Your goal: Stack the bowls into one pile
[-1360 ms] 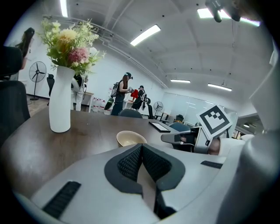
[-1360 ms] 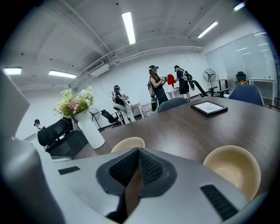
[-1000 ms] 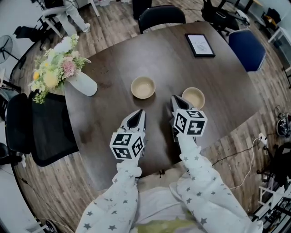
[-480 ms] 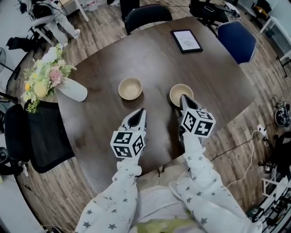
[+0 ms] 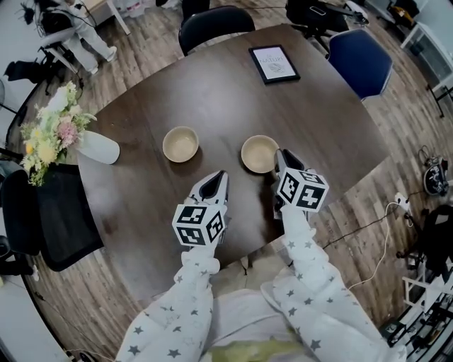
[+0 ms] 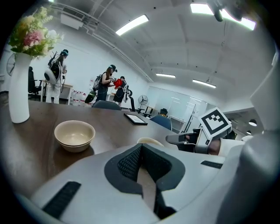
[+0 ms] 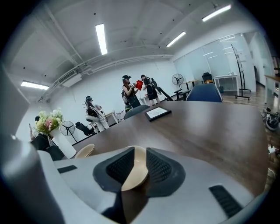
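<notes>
Two beige bowls stand apart on the dark round table [image 5: 212, 92]. The left bowl [image 5: 180, 143] [image 6: 74, 134] [image 7: 85, 151] stands alone, ahead and left of my left gripper [image 5: 216, 177] [image 6: 141, 146], which hovers shut and empty between the bowls. The right bowl [image 5: 258, 153] [image 6: 148, 141] has my right gripper [image 5: 278, 154] [image 7: 135, 151] at its right rim. Its jaws have just been opening. The bowl's rim [image 7: 133, 170] stands in the narrow gap between the pads, and the bowl rests on the table.
A white vase of flowers [image 5: 95, 148] lies at the table's left edge and a tablet [image 5: 273, 63] lies at the far side. A black chair [image 5: 212, 21], a blue chair [image 5: 361, 60] and another black chair [image 5: 42, 212] ring the table. People stand in the background.
Both grippers shifted right across the table relative to the bowls. The right gripper went from the right bowl's left side to its right rim. Neither bowl moved.
</notes>
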Tool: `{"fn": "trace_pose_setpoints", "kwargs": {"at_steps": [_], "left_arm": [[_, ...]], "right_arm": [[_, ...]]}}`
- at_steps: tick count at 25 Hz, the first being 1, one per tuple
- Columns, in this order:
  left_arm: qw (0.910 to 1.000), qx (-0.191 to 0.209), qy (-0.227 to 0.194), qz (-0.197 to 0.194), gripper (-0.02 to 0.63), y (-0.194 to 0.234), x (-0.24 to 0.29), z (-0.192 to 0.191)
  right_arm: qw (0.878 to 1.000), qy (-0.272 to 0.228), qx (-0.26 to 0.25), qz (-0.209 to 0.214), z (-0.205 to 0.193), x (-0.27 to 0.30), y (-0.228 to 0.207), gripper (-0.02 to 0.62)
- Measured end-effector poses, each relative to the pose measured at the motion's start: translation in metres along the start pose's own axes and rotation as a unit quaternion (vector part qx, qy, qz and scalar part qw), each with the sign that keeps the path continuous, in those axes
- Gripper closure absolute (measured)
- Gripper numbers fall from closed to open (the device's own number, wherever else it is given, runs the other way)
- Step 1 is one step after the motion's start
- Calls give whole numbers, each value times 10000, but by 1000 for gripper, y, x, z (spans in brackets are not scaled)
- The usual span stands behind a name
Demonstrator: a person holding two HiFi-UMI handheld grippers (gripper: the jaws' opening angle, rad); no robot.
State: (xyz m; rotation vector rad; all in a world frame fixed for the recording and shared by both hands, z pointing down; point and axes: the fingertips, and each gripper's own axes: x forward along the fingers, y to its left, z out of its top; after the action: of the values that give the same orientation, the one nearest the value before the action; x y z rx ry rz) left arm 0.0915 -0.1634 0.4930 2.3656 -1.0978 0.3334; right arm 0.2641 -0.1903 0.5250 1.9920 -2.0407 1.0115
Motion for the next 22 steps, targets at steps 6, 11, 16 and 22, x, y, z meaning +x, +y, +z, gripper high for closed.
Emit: {"fn": "trace_pose_setpoints", "kwargs": {"at_steps": [6,11,16,22], "left_arm": [[9999,-55,58,69,581,-10,18,-4],[9997,-130,136,162,581,-14,30,-10],[9991,-212,137,346,581,-10,34,-13],[9980,-308,98,537,581,-2,34,-13]], "right_arm": [[9993,322,111,160,-11,18,-10,445],[9971,665,186,314,-19,33,-15,443],[9952,896,169,358,-25,44,-20,445],[9920,1219,-8,330,-31,54,-20,524]]}}
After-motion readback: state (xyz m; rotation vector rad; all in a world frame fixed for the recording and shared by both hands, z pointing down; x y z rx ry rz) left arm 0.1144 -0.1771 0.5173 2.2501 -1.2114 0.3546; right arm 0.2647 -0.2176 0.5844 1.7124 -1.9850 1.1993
